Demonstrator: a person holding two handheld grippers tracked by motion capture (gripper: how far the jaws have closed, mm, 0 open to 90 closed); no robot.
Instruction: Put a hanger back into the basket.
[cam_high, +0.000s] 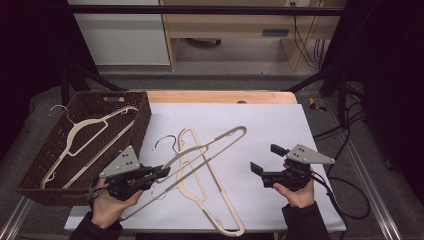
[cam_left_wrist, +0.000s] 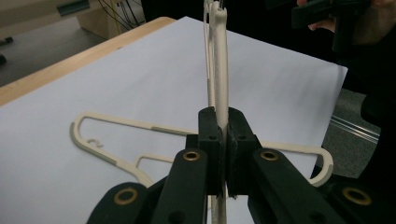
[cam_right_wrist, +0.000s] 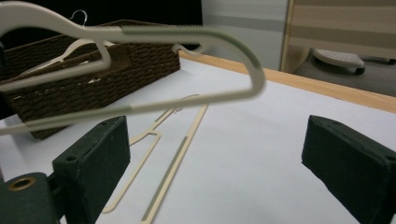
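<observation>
My left gripper is shut on a cream plastic hanger and holds it tilted above the table, its far end reaching toward the right. That raised hanger crosses the top of the right gripper view. A second cream hanger lies flat on the white sheet beneath it. My right gripper stands open to the right of both hangers, with nothing between its jaws.
A brown wicker basket stands at the table's left and holds another cream hanger. The white sheet covers the wooden table. Cables trail off the right side.
</observation>
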